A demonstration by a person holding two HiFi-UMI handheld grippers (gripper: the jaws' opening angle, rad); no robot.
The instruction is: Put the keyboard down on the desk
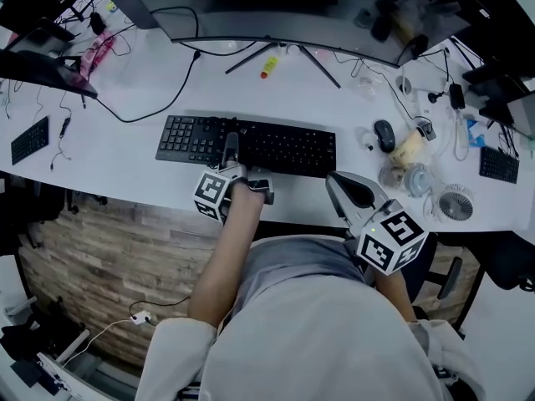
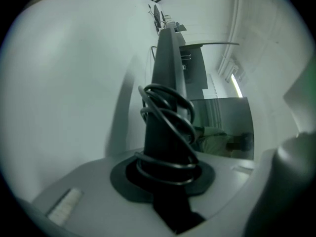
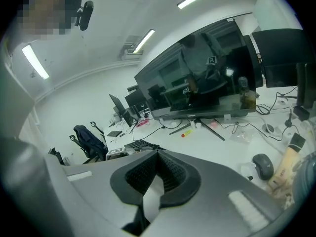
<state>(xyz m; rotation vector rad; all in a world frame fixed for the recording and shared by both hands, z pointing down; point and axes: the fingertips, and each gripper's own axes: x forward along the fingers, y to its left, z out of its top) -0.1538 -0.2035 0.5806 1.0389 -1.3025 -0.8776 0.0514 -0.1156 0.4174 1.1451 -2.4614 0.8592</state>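
The black keyboard [image 1: 276,147] lies flat on the white desk [image 1: 125,161], in front of the monitor. My left gripper [image 1: 230,150] reaches over its near edge and is shut on it. In the left gripper view the keyboard [image 2: 167,73] runs edge-on away from the left gripper [image 2: 168,181], with its coiled black cable [image 2: 168,112] caught between the jaws too. My right gripper [image 1: 349,192] hovers off the keyboard's right end, near the desk's front edge. In its own view the right gripper [image 3: 155,186] is shut with nothing in it, and the keyboard [image 3: 140,145] shows beyond, to the left.
A curved monitor [image 1: 276,7] stands at the back on a splayed foot. A yellow marker [image 1: 268,65] lies near that foot. On the right are a mouse [image 1: 384,134], a bottle [image 1: 408,149] and a small fan [image 1: 456,205]. Other keyboards [image 1: 30,139] sit at both desk ends.
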